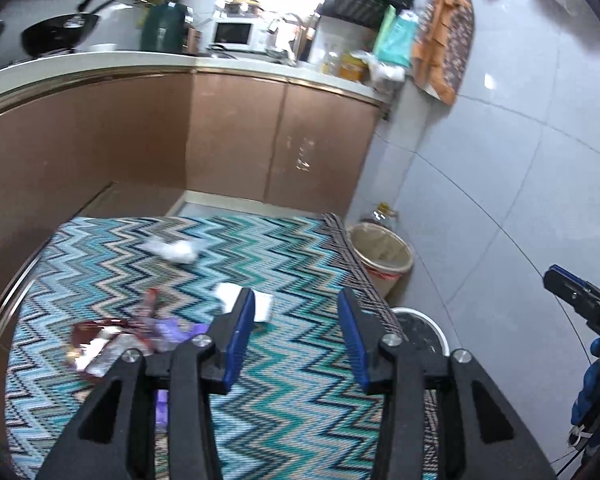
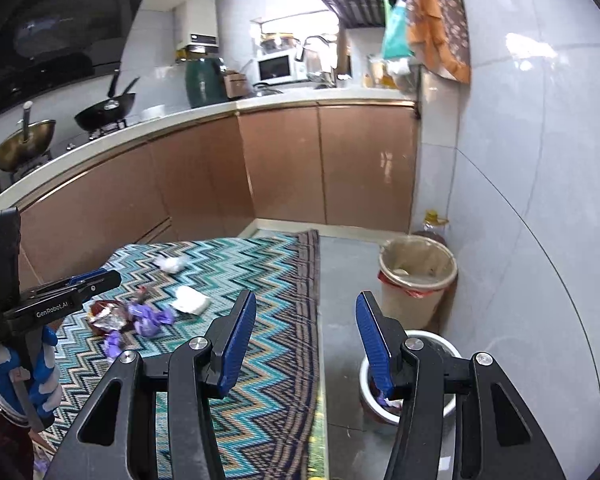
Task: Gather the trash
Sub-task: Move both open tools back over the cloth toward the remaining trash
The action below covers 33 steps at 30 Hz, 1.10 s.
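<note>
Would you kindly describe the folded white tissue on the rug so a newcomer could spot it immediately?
Start at the teal zigzag-patterned woven rug in front of the brown kitchen cabinets. Near its middle lies the flat folded white paper tissue, just right of the crumpled purple wrappers. Unlike the crumpled clear plastic wad farther back, it is smooth, opaque and squarish.

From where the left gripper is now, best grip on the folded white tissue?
Take the white tissue by its raised near edge, coming straight down from above with the left gripper. It lies flat on the rug, so the open jaws must straddle an edge and pinch; probably no room to get under it.
</note>
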Available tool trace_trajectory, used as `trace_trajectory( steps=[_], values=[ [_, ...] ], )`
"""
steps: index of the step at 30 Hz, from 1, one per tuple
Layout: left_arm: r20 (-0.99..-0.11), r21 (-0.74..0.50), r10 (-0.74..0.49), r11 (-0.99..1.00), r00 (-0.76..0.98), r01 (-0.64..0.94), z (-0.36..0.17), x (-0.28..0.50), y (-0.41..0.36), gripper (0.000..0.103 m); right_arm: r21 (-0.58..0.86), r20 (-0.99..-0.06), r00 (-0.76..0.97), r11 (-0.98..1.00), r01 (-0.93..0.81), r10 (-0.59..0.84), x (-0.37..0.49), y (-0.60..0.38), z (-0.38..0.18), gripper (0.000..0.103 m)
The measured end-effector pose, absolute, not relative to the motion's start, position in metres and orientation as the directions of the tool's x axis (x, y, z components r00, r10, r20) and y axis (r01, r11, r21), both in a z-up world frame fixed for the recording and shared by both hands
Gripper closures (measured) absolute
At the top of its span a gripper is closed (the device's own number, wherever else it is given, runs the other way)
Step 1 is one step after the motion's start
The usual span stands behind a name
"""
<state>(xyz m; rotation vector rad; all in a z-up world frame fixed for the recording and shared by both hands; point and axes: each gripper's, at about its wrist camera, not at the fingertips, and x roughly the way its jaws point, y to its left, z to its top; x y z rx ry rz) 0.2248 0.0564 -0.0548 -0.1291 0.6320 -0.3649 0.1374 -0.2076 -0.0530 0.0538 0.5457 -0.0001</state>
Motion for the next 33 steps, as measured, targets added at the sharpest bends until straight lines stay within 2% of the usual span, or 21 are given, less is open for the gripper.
trace_trajectory(
  steps=[3,5,10,16,25,33],
  values=[
    [-0.538,-0.232,-0.341,0.939,0.771,0.254,-0.051,0.219,0.083,0.058,0.043,-0.502,0.864,0.999,-0.009,0.029,0.136,-0.192,-0.045,0.051],
    [-0.531,-0.226,-0.307,0.950,0.789,0.218,-0.050,0.214,0.098,0.058,0.038,-0.491,0.870,0.999,-0.023,0.039,0.135,-0.182,-0.041,0.046],
    [-0.526,-0.158,-0.170,0.982,0.833,0.101,-0.052,0.201,0.126,0.058,0.021,-0.477,0.877,0.998,-0.052,0.056,0.135,-0.162,-0.036,0.041],
    [-0.516,-0.097,-0.089,0.994,0.852,0.045,-0.057,0.193,0.142,0.058,0.009,-0.480,0.874,0.996,-0.087,0.081,0.143,-0.143,-0.038,0.037],
    [-0.522,-0.039,-0.051,0.999,0.852,0.036,-0.070,0.198,0.145,0.058,0.024,-0.526,0.834,0.984,-0.179,0.164,0.172,-0.117,-0.055,0.037],
    [-0.544,-0.035,-0.077,0.997,0.835,0.069,-0.084,0.221,0.143,0.058,0.036,-0.596,0.764,0.959,-0.282,0.247,0.209,-0.084,-0.086,0.038]
  ],
)
